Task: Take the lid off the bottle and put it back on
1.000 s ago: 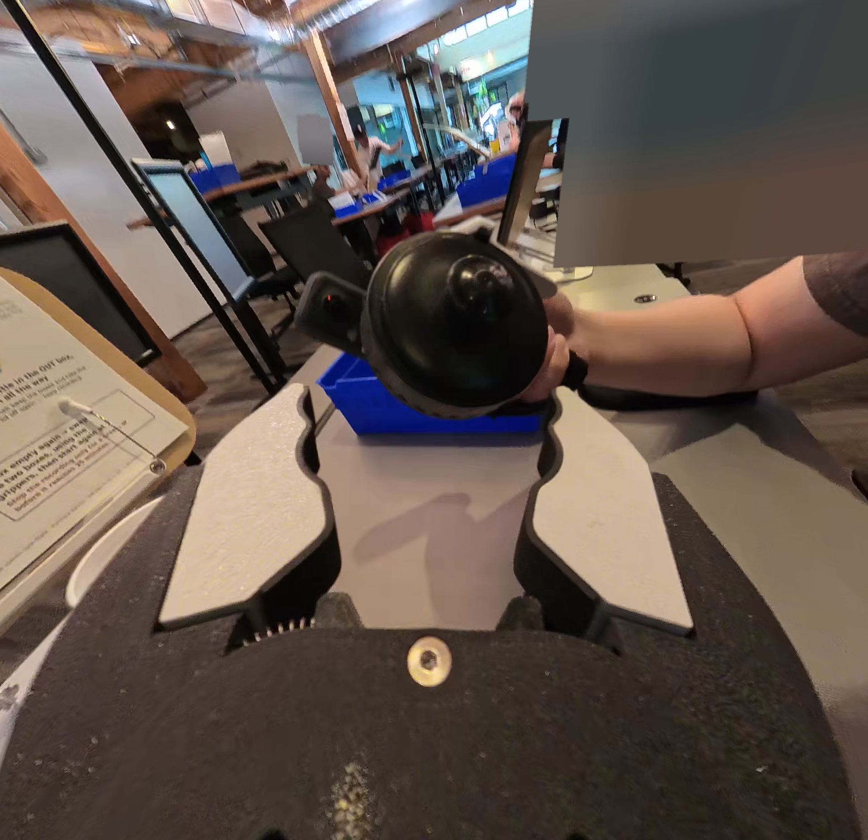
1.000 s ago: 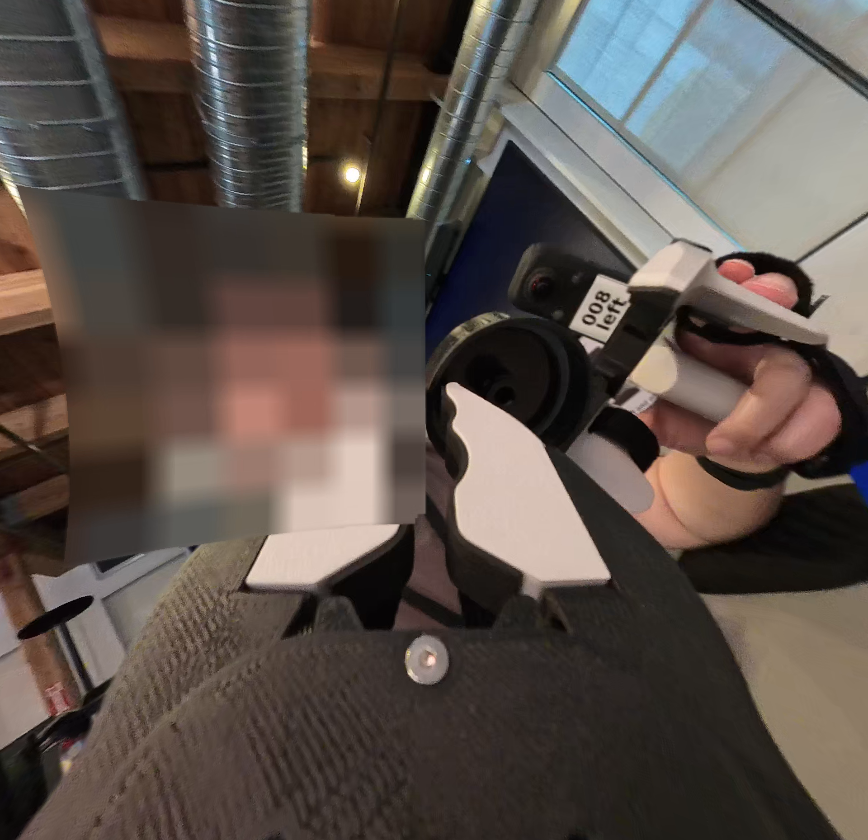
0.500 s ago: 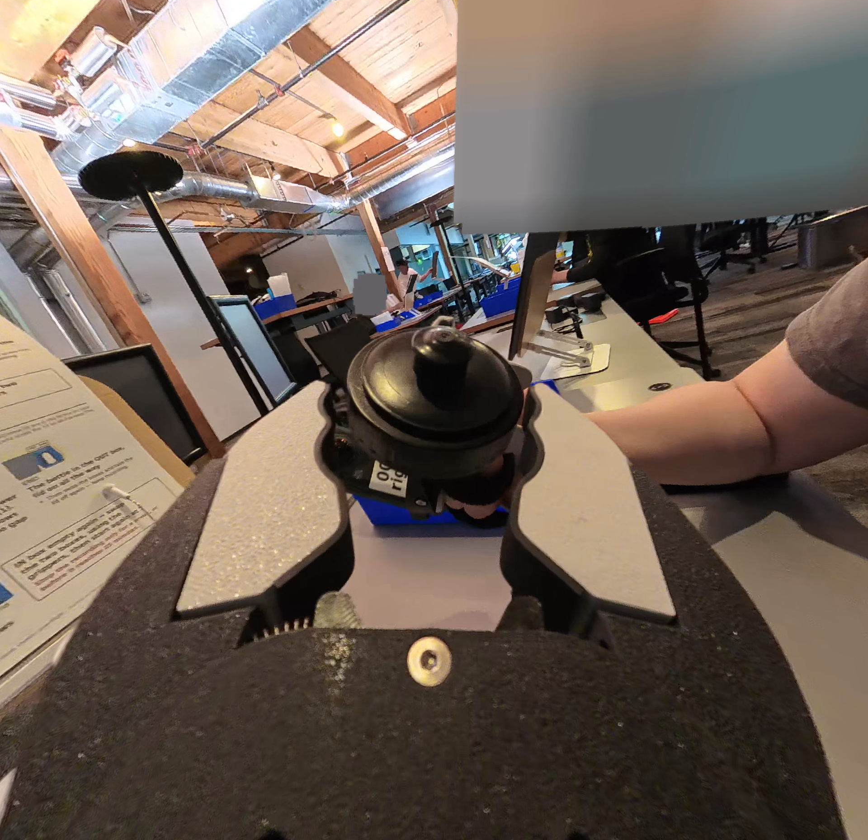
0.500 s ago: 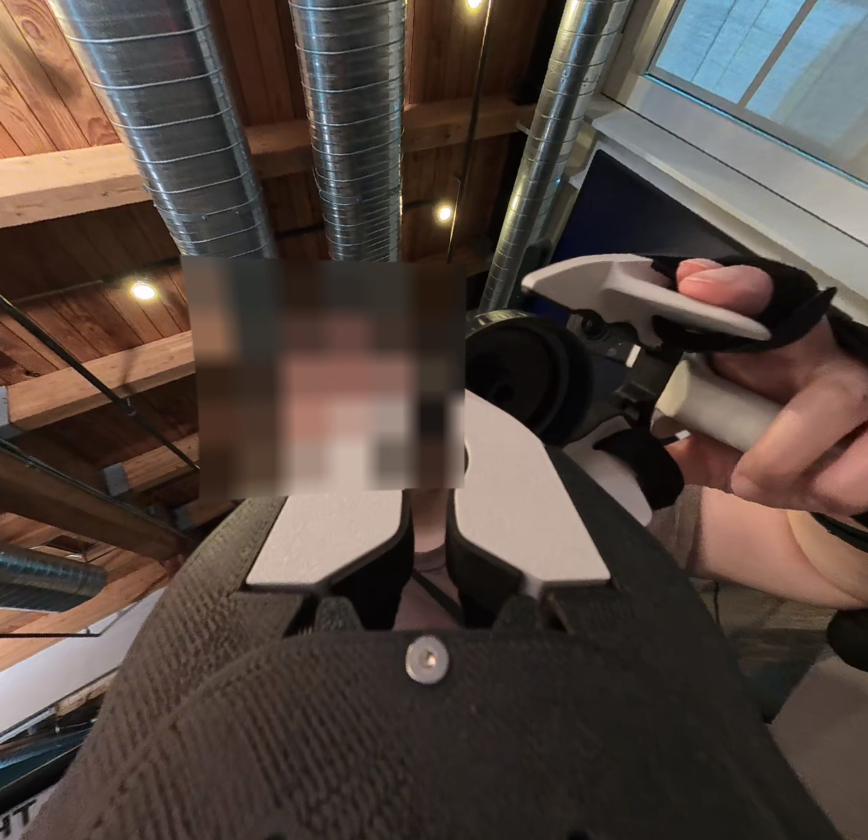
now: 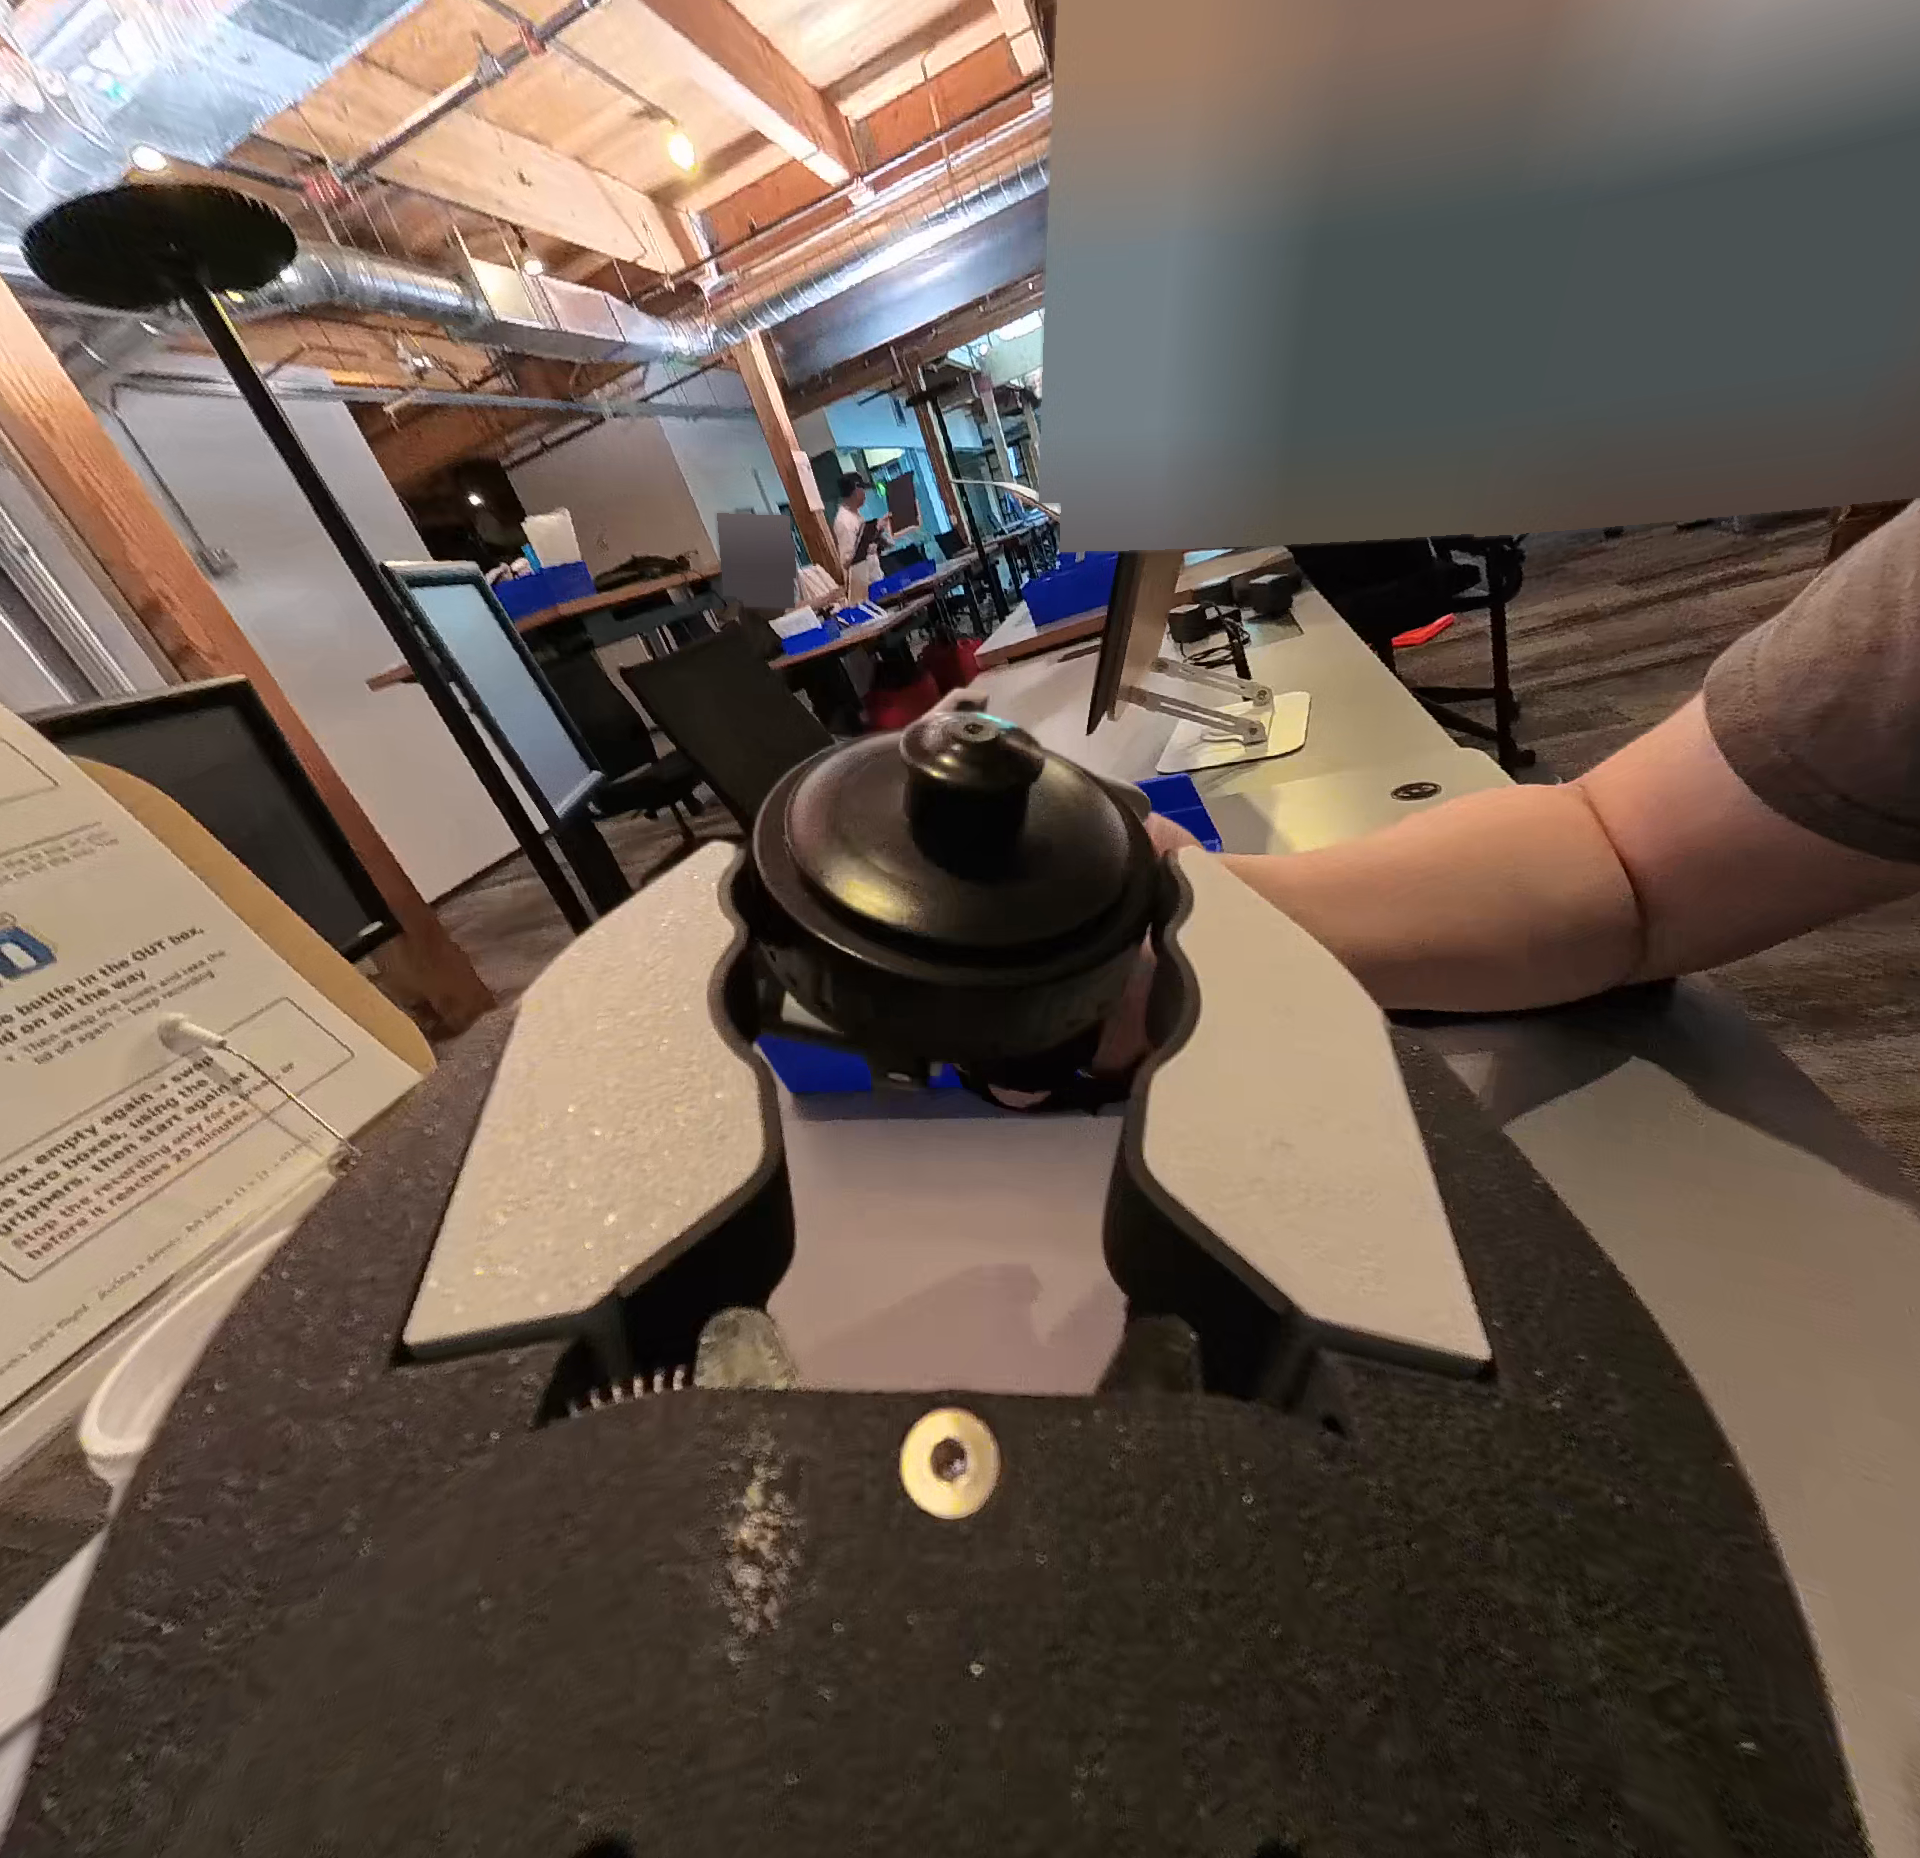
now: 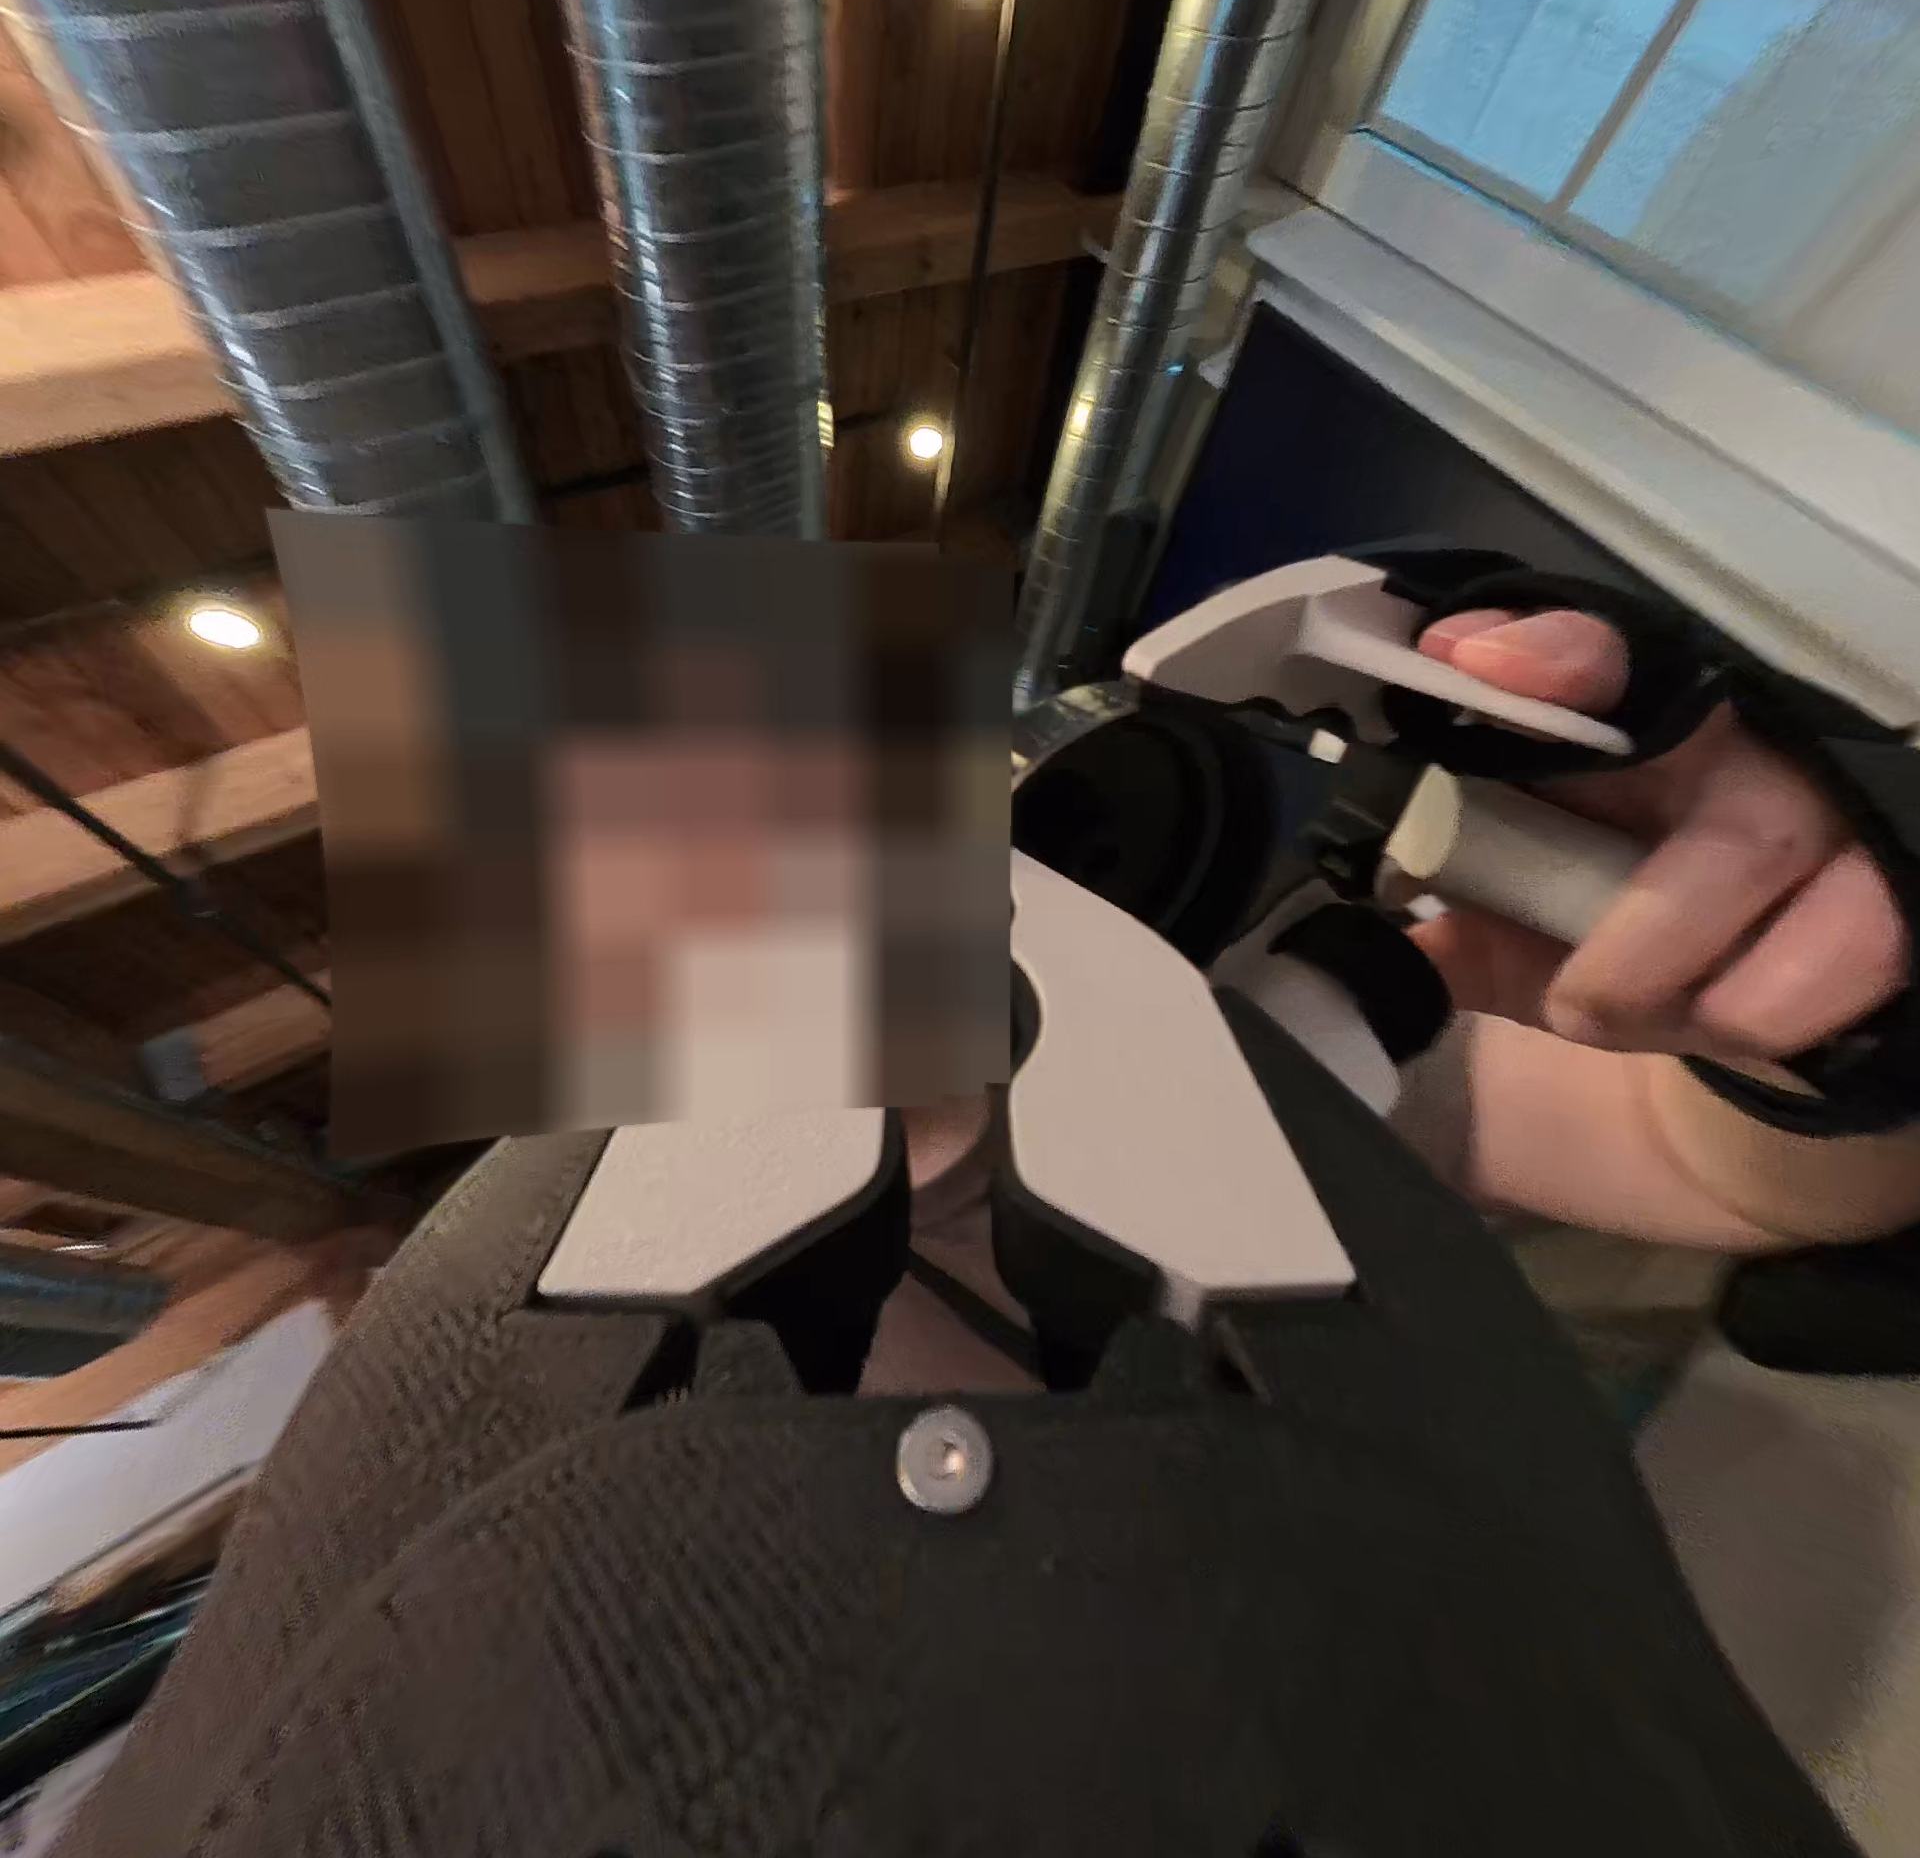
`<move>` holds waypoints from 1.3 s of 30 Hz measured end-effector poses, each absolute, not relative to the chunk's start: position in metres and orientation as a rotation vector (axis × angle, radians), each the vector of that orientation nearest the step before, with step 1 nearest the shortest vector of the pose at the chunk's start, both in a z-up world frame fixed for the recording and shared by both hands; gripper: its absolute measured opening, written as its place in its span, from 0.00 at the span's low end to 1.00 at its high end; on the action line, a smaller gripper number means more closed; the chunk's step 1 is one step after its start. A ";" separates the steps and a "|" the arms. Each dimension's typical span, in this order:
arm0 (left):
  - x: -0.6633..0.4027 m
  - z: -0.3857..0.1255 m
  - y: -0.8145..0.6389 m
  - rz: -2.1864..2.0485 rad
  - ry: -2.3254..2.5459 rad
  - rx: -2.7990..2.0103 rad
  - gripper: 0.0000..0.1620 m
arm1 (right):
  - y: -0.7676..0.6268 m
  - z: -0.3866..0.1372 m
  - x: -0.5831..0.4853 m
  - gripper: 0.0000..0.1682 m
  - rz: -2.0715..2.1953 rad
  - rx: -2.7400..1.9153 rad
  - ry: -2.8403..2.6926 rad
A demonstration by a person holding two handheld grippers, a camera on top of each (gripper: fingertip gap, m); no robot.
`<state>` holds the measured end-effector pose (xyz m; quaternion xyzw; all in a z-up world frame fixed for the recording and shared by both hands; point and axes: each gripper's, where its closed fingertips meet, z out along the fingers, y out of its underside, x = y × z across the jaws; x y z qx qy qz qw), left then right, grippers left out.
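No bottle and no lid show in either view. In the left wrist view my left gripper [image 5: 951, 873] is open, and its grey fingers [image 5: 623, 1102] flank a black dome with a knob [image 5: 935, 873]. The dome is part of the right gripper, held by a hand. I cannot tell if the fingers touch it. In the right wrist view my right gripper [image 6: 961, 935] points up at the ceiling. Its fingers [image 6: 1132, 1133] stand a narrow slit apart with nothing between them, and a mosaic patch hides the left tip. The left gripper's handle [image 6: 1507, 873] is close on the right, with a gloved hand on it.
A grey table [image 5: 956, 1237] lies under the left gripper, with a blue bin [image 5: 810, 1065] behind the dome. A printed sheet on a stand [image 5: 135, 1081] is at the left, a forearm [image 5: 1455, 894] at the right, a monitor stand [image 5: 1226, 707] farther back. Metal ducts [image 6: 717, 250] run overhead.
The right gripper's black dome has come from beyond my left fingertips to between them, turning its knob upward. My left fingers have narrowed slightly. The right view has swung further toward the ceiling.
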<state>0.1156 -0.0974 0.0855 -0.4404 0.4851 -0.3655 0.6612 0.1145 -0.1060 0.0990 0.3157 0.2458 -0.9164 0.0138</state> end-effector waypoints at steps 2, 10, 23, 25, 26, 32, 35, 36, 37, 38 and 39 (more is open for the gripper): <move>0.115 0.086 -0.097 -0.860 1.101 -1.015 0.45 | -0.102 0.091 0.109 0.19 -2.846 1.182 0.871; 0.113 0.083 -0.090 -0.950 1.095 -1.119 0.45 | -0.087 0.080 0.109 0.34 -2.809 1.711 1.299; 0.114 0.068 -0.079 -1.095 1.096 -1.313 0.45 | -0.082 0.073 0.108 0.39 -2.486 2.290 2.348; 0.115 0.067 -0.079 -1.096 1.101 -1.317 0.45 | -0.081 0.072 0.107 0.39 -2.445 2.315 2.375; 0.115 0.066 -0.080 -1.105 1.104 -1.321 0.45 | -0.080 0.071 0.106 0.38 -2.422 2.331 2.394; 0.118 0.061 -0.083 -1.135 1.125 -1.345 0.45 | -0.082 0.068 0.104 0.38 -2.366 2.328 2.436; 0.119 0.060 -0.085 -1.135 1.145 -1.347 0.45 | -0.084 0.067 0.104 0.38 -2.338 2.318 2.489; 0.119 0.059 -0.086 -1.128 1.156 -1.346 0.45 | -0.084 0.067 0.104 0.38 -2.312 2.320 2.513; 0.118 0.059 -0.086 -1.119 1.168 -1.342 0.45 | -0.085 0.067 0.104 0.38 -2.290 2.319 2.544; 0.119 0.059 -0.088 -1.115 1.178 -1.333 0.45 | -0.087 0.068 0.104 0.38 -2.280 2.314 2.576; 0.118 0.060 -0.089 -1.113 1.182 -1.321 0.45 | -0.088 0.069 0.104 0.37 -2.272 2.308 2.602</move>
